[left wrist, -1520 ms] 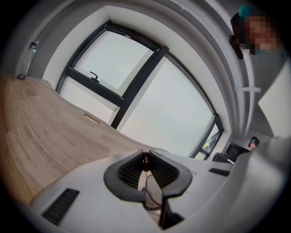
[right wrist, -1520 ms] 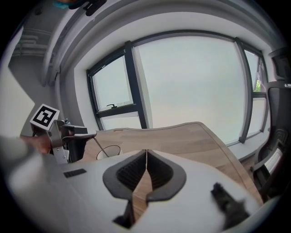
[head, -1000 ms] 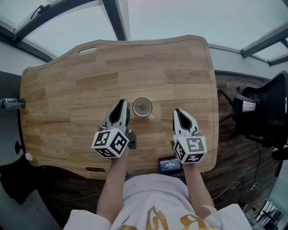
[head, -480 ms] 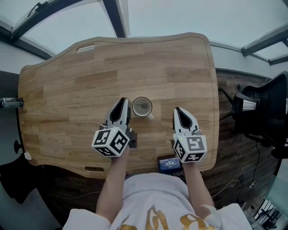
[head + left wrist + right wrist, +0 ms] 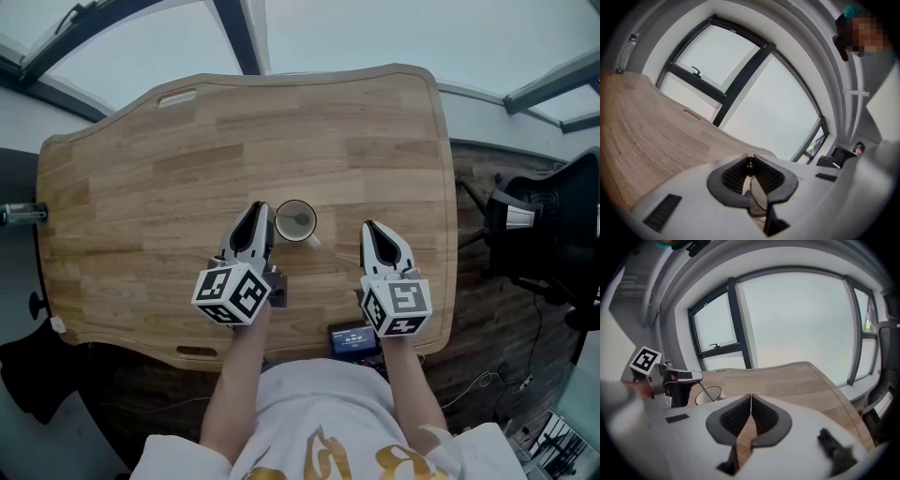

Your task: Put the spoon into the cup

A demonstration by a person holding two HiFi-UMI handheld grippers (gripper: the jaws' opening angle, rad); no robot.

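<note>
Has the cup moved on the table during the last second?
No. The cup stands at the same spot on the table, beside the left gripper; only the camera shifted slightly.

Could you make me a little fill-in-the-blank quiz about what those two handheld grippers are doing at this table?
1. The left gripper is shut on the spoon, while the right gripper is shut on ___.
2. The spoon's lower end reaches into the cup, which stands on a ___ table.
3. In the head view, the cup lies nearer the ___ gripper.

Missing words: nothing; wooden; left.
</note>
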